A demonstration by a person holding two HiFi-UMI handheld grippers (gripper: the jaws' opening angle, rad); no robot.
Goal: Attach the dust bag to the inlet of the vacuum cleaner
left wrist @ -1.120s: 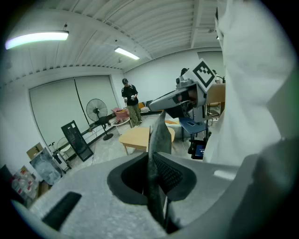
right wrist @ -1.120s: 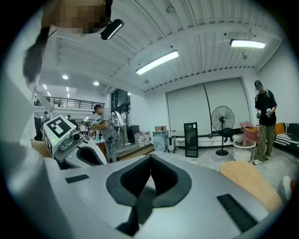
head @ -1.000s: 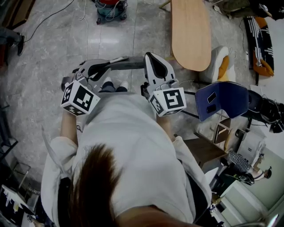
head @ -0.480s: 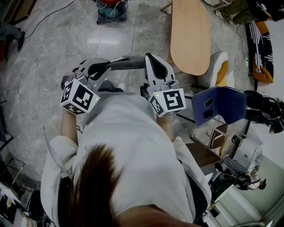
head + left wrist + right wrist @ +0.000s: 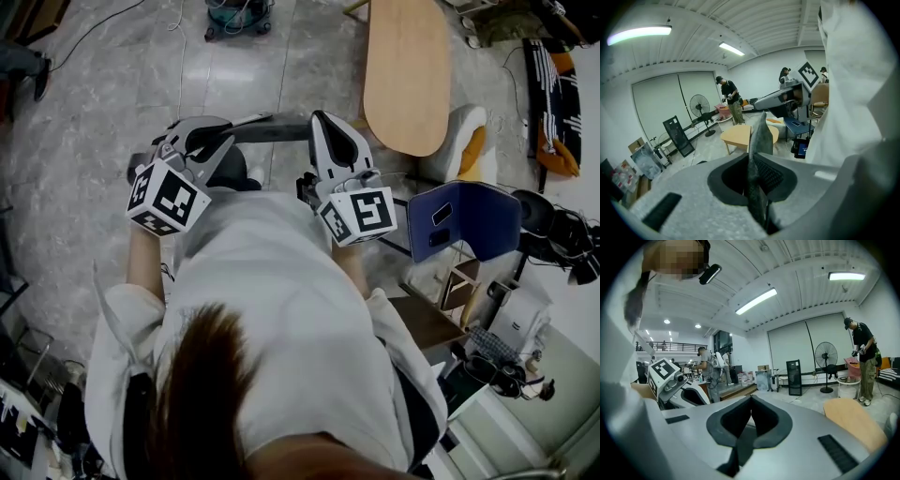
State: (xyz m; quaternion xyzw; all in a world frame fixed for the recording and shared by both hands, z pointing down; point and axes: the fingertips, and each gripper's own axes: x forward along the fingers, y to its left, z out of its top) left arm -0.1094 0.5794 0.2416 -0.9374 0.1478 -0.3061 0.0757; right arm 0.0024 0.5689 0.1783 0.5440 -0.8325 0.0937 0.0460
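Left claw (image 5: 753, 159) is pinched shut on the grey dust bag (image 5: 272, 132). The bag's long axis points toward 3 o'clock, reaching the fully closed right claw (image 5: 751, 399). Vacuum cleaner (image 5: 239, 14) at 12 o'clock.

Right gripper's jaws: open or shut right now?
Shut. In the right gripper view, the grey jaws of the right gripper meet at their tips, with nothing showing between them.

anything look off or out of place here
Nothing looks spilled or broken. The left gripper pinches a grey dust bag, yet the vacuum cleaner stands far off across the floor.
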